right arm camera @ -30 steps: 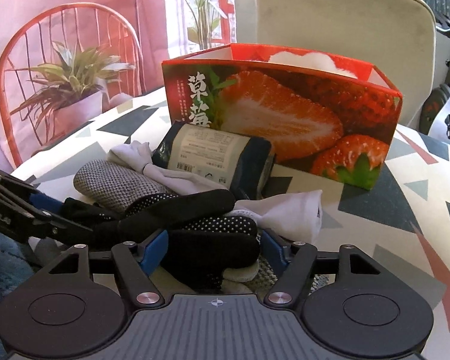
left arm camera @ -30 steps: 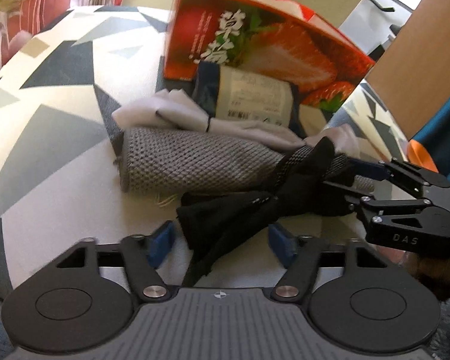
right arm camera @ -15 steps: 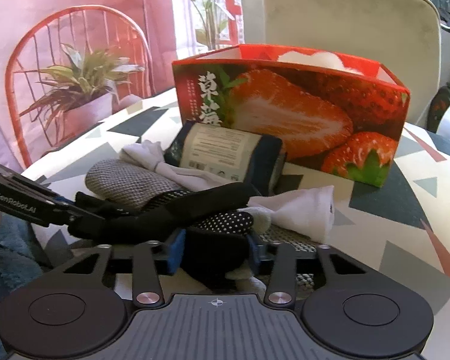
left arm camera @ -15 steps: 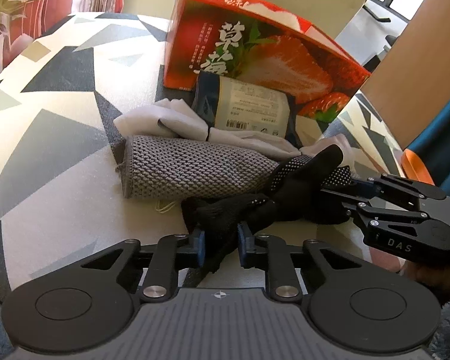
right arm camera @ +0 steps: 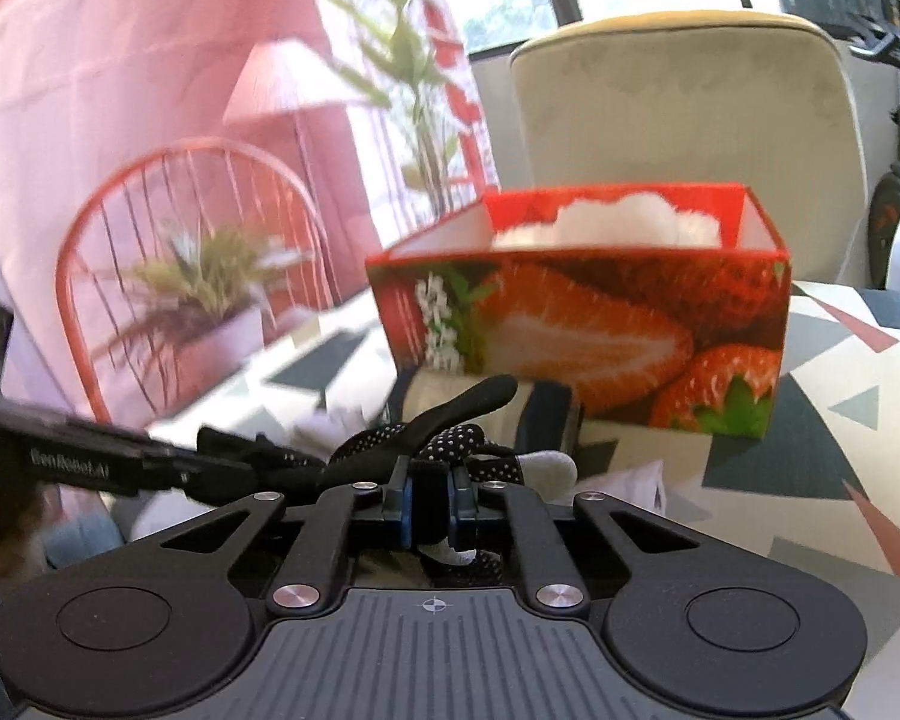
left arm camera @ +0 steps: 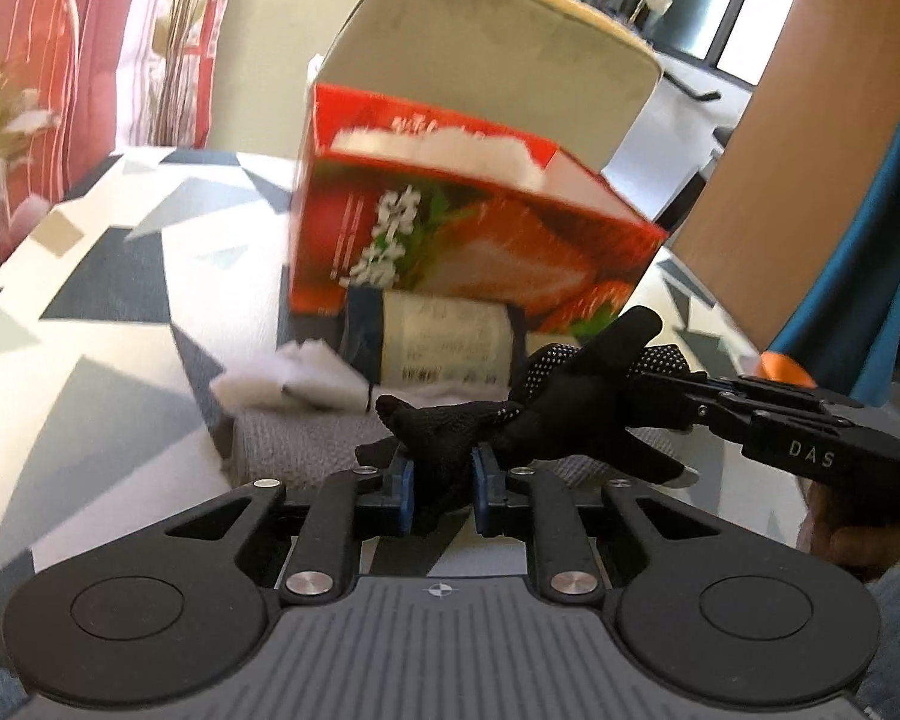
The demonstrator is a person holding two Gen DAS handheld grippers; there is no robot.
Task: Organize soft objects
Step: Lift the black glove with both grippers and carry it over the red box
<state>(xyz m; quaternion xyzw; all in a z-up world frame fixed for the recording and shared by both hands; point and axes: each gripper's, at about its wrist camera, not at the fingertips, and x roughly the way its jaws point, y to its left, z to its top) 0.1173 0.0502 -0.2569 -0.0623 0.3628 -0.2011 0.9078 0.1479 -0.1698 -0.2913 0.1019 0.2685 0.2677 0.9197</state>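
A black glove (left arm camera: 570,414) with white grip dots hangs stretched between both grippers, lifted off the pile. My left gripper (left arm camera: 441,480) is shut on its plain knit end. My right gripper (right arm camera: 431,501) has its jaws closing tight on the dotted part (right arm camera: 462,402); from the left wrist view it reaches in from the right (left arm camera: 648,384). Under the glove lie a grey knitted cloth (left arm camera: 294,444), a white cloth (left arm camera: 294,381) and a navy roll with a paper label (left arm camera: 450,342). Behind them stands the open strawberry box (left arm camera: 480,240), with something white and fluffy (right arm camera: 618,219) inside.
The table (left arm camera: 90,312) wears a white cloth with grey triangles. A beige chair back (right arm camera: 678,114) rises behind the box. A red wire chair (right arm camera: 180,180) with a potted plant stands at the left. A brown panel (left arm camera: 810,120) is at the right.
Both grippers went from open around the black glove to shut on it, then rose, lifting and tilting up so the box top and chair came into view.
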